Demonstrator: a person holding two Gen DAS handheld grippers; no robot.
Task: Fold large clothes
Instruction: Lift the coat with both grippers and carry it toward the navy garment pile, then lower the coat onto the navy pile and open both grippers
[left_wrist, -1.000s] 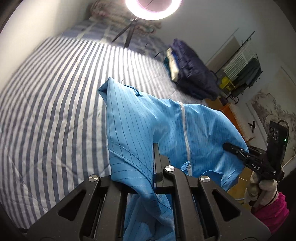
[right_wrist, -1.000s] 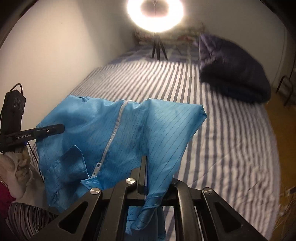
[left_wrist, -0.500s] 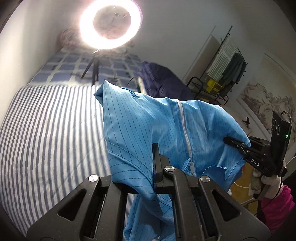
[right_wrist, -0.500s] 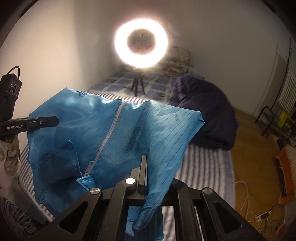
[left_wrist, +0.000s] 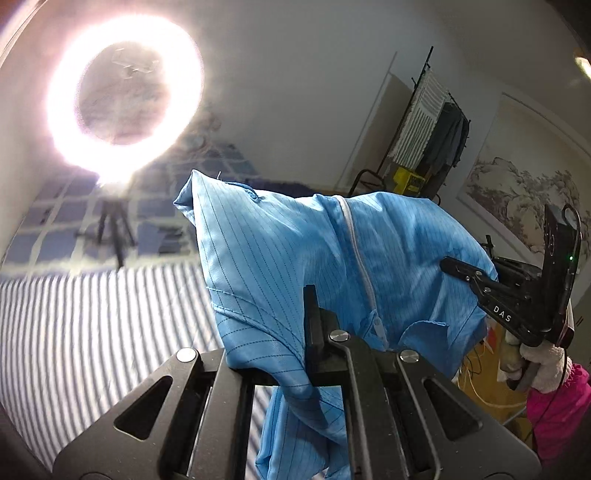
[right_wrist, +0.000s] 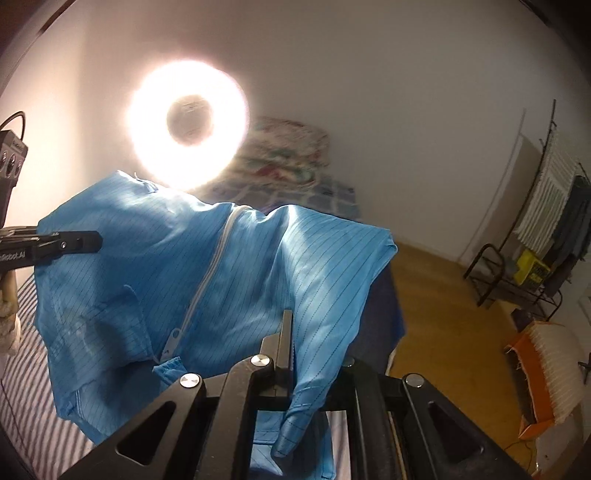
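A large blue pinstriped garment (left_wrist: 295, 258) with a white front zipper (left_wrist: 356, 254) hangs spread in the air between both grippers, above the striped bed (left_wrist: 92, 317). My left gripper (left_wrist: 310, 295) is shut on one edge of the cloth, which drapes over its frame. The right gripper (left_wrist: 448, 266) shows at the right of the left wrist view, clamped on the other side. In the right wrist view the garment (right_wrist: 155, 277) fills the middle; my right gripper (right_wrist: 286, 321) is shut on its fabric, and the left gripper (right_wrist: 96, 240) pinches the far left edge.
A bright ring light (left_wrist: 123, 107) on a tripod stands on the bed. A dark blue duvet (right_wrist: 391, 295) lies behind the garment. A clothes rack (right_wrist: 546, 221) stands by the right wall, and an orange box (right_wrist: 543, 373) sits on the wooden floor. A pink sleeve (left_wrist: 557, 410) is at lower right.
Both grippers have risen and tilted upward with the garment. The views now show the wall and ring light more than the bed. The grips are unchanged.
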